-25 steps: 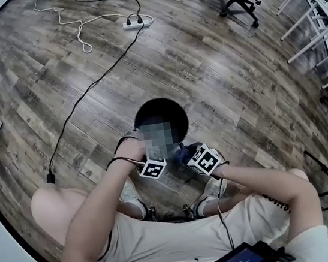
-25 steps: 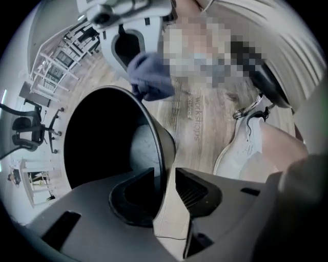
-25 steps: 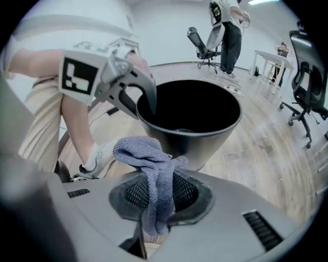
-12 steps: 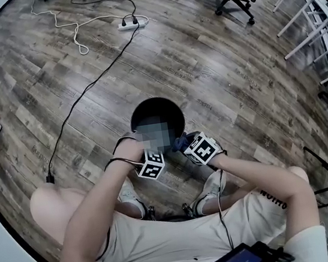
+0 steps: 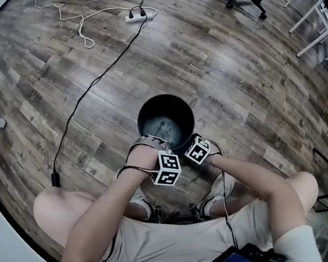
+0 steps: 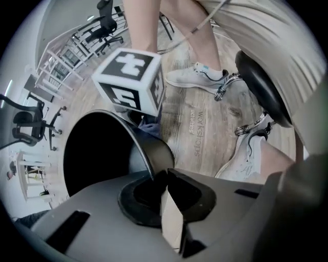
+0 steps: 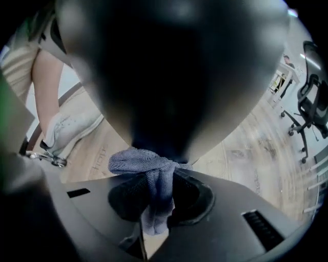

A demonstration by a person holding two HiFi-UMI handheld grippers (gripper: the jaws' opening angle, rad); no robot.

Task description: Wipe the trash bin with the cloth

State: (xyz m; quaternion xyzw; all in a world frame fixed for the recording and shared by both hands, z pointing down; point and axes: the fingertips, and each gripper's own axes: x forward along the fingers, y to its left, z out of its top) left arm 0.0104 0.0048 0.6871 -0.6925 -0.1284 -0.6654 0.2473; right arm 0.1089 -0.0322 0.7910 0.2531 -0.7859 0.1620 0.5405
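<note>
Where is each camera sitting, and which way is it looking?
Head view: on the person's head, facing steeply down at the trash bin; both arms and shoes show.
Left gripper view: on the left gripper, facing along its jaws, now closing with the bin's rim between them; legs and shoes show.
Right gripper view: on the right gripper, facing along jaws clamped on the cloth, bin's side close ahead; one leg and shoe show.
Shared: head and left gripper views both see into the bin's mouth.
</note>
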